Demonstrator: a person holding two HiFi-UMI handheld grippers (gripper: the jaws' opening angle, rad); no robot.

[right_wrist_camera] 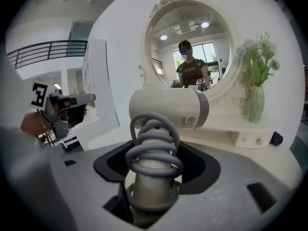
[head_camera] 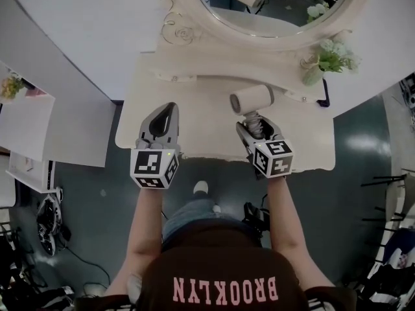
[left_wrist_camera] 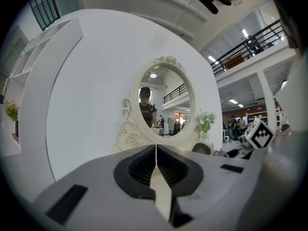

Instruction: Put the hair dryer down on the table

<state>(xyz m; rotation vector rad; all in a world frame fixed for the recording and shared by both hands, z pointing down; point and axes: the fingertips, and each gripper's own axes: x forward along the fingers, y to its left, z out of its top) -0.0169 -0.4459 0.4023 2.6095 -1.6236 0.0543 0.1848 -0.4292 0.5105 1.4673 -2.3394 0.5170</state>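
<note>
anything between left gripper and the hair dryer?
Nothing. In the head view only bare table lies between the left gripper and the hair dryer, which the right gripper holds by its handle.

BROOKLYN stood in pink capitals, upside down, on the person's dark shirt at six o'clock of the head view. The small label on the hair dryer was too fine to read.

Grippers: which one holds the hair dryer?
The right gripper, shut on the hair dryer by its coil-wrapped handle. The left gripper is shut with nothing between its jaws.
</note>
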